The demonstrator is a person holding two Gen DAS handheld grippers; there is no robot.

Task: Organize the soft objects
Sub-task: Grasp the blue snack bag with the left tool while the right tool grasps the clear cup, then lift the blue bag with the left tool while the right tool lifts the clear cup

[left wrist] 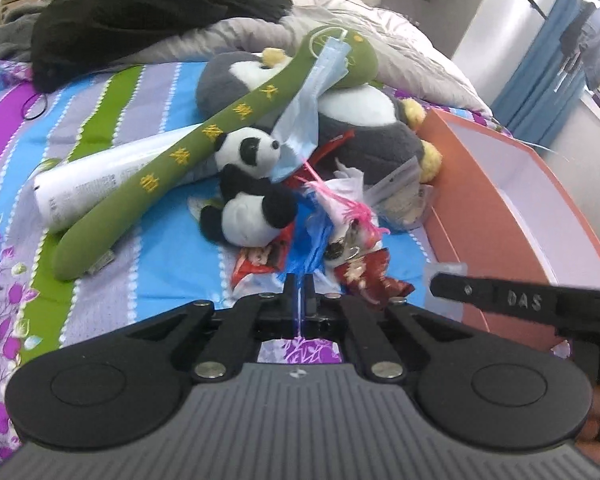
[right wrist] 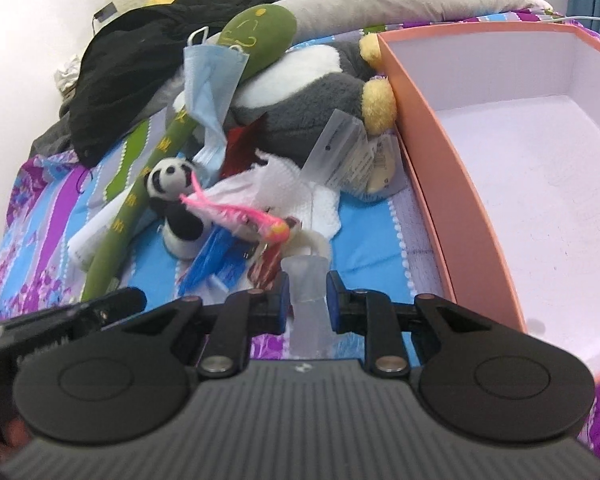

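While both grippers hover over the striped bedspread (left wrist: 168, 256), the clutter lies just left of the orange box (right wrist: 452, 184), whose white floor looks bare. The left gripper (left wrist: 299, 286) has its jaws pressed together on a thin blue strip (left wrist: 306, 248) running straight ahead from the fingertips into the pile. The right gripper (right wrist: 305, 292) is clamped on a translucent plastic piece (right wrist: 305, 280), nearer the box than the left one. Beyond them the small panda (left wrist: 252, 192) sits upright against the green plush stick (left wrist: 204, 132), whose long axis slants away from the box. Judging by this, the right hand has the shorter path.
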